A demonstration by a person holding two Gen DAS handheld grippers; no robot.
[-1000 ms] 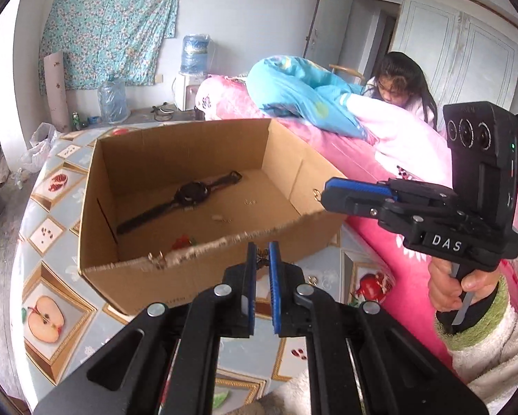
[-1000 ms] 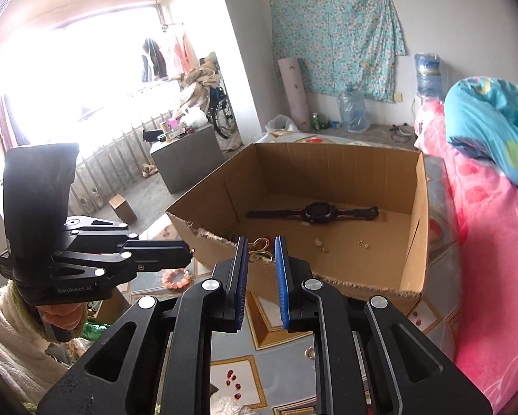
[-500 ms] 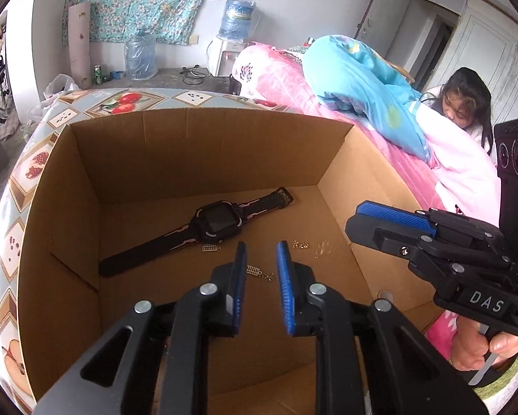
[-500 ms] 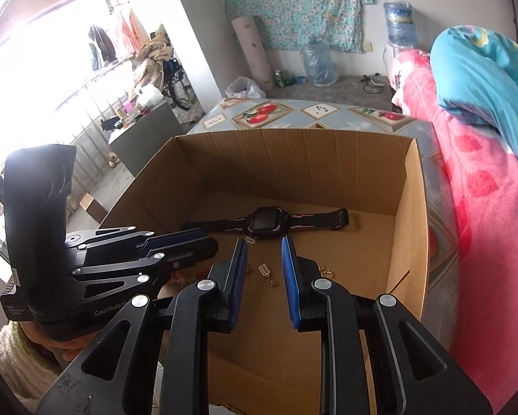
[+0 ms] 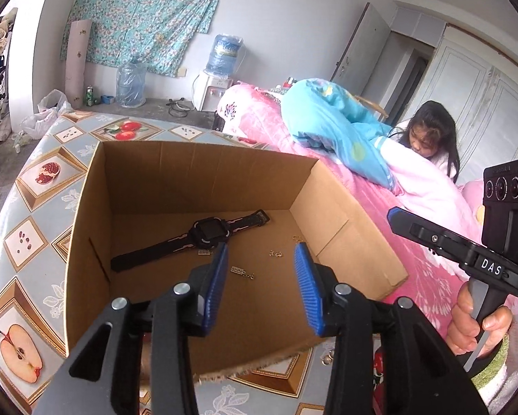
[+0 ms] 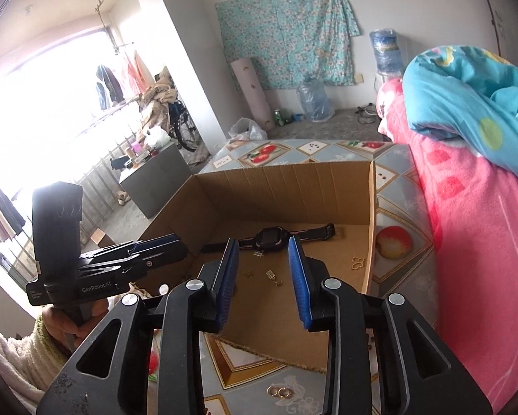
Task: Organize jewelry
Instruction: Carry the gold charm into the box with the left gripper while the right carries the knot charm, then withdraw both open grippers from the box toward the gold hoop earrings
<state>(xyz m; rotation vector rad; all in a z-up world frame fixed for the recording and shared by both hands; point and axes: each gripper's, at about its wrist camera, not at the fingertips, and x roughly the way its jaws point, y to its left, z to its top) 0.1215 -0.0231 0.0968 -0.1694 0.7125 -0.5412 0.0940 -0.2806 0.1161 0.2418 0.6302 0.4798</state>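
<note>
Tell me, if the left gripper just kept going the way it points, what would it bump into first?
Probably the floor of the box, near the small gold earring lying between the opening fingers. Nothing is held in the left gripper and nothing stands in the way, though depth is hard to judge.

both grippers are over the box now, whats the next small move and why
Probably draw the right gripper back and down to the gold rings on the table in front of the box. Both grippers' jaws are opening with nothing between them, and the watch and small gold pieces already lie in the box, while the rings are outside it.
</note>
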